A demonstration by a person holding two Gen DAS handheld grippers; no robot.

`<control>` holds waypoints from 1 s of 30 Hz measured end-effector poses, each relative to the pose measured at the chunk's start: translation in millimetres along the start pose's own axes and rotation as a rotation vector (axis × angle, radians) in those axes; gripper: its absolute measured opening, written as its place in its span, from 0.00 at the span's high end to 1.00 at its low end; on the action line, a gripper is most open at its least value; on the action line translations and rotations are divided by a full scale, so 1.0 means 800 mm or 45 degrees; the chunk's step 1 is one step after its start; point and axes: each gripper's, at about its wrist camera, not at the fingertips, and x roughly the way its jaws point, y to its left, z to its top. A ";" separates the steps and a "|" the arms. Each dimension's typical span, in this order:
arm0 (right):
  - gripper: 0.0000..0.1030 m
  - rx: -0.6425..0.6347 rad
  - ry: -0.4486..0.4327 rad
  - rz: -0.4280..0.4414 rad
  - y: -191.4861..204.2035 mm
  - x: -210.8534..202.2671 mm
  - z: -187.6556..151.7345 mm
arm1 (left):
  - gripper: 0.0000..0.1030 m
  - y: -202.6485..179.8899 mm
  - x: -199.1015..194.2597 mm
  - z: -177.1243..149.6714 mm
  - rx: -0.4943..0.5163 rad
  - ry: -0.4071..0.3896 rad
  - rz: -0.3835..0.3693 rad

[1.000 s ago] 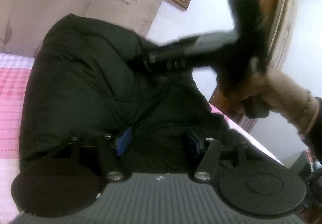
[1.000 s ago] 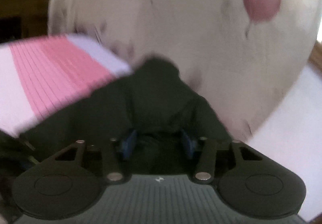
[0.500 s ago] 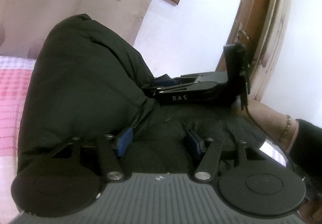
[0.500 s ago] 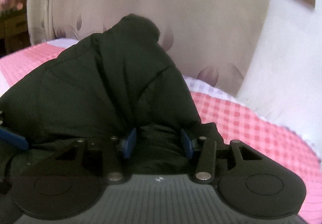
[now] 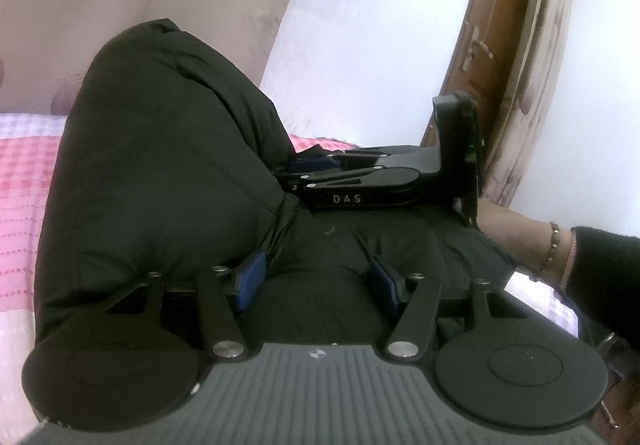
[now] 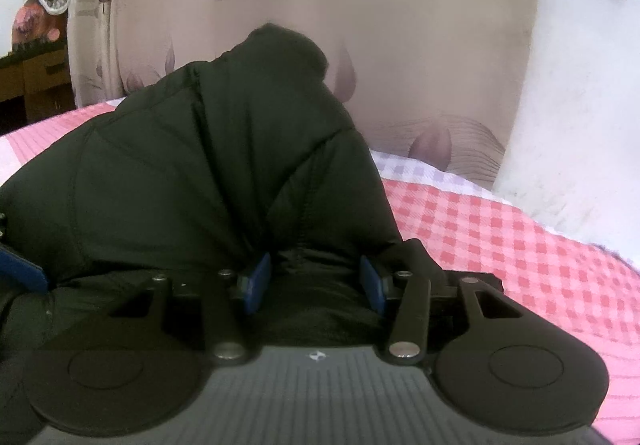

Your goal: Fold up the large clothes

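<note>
A bulky black padded jacket [image 5: 160,173] lies bunched on a pink checked bed sheet [image 5: 20,181]; it also fills the right wrist view [image 6: 192,181]. My left gripper [image 5: 316,279] has black jacket fabric bulging between its blue pads [image 5: 250,279], which stand partly apart and press on it. My right gripper [image 6: 316,281] likewise has jacket fabric between its blue pads [image 6: 256,281]. The right gripper also shows in the left wrist view [image 5: 320,169], lying on the jacket's right side with its fingers at the fabric.
A curtain with printed leaves and text [image 5: 100,5] hangs behind the bed. A wooden door [image 5: 500,45] stands at the right. The pink checked sheet [image 6: 520,245] lies to the right of the jacket. A wooden cabinet [image 6: 32,81] stands far left.
The right gripper swung down from the air and settled low on the jacket's right side. The jacket mound rose a little. The left gripper stayed in place on the fabric.
</note>
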 end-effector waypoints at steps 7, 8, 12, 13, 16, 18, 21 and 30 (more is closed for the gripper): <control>0.52 0.189 0.000 0.045 -0.034 -0.048 0.030 | 0.42 -0.004 0.000 0.001 0.013 -0.002 0.012; 0.51 0.206 -0.068 0.017 -0.036 -0.077 0.034 | 0.42 -0.004 0.000 0.002 0.012 -0.005 0.013; 0.49 0.195 -0.218 0.002 -0.006 -0.194 0.026 | 0.42 -0.006 0.002 0.001 0.017 -0.016 0.012; 0.49 0.168 -0.212 0.006 0.011 -0.211 0.018 | 0.42 -0.006 0.001 -0.001 0.012 -0.020 0.009; 0.50 0.071 -0.158 -0.026 0.073 -0.242 -0.019 | 0.42 -0.007 0.001 -0.003 0.014 -0.028 0.005; 0.52 0.032 -0.113 -0.089 0.103 -0.243 -0.043 | 0.42 -0.006 0.000 -0.005 0.011 -0.035 0.002; 0.52 0.094 -0.004 -0.231 0.107 -0.225 -0.074 | 0.42 -0.006 -0.001 -0.008 0.010 -0.047 -0.001; 0.49 0.358 0.111 -0.152 0.088 -0.182 -0.099 | 0.42 -0.004 -0.008 -0.013 -0.003 -0.079 -0.004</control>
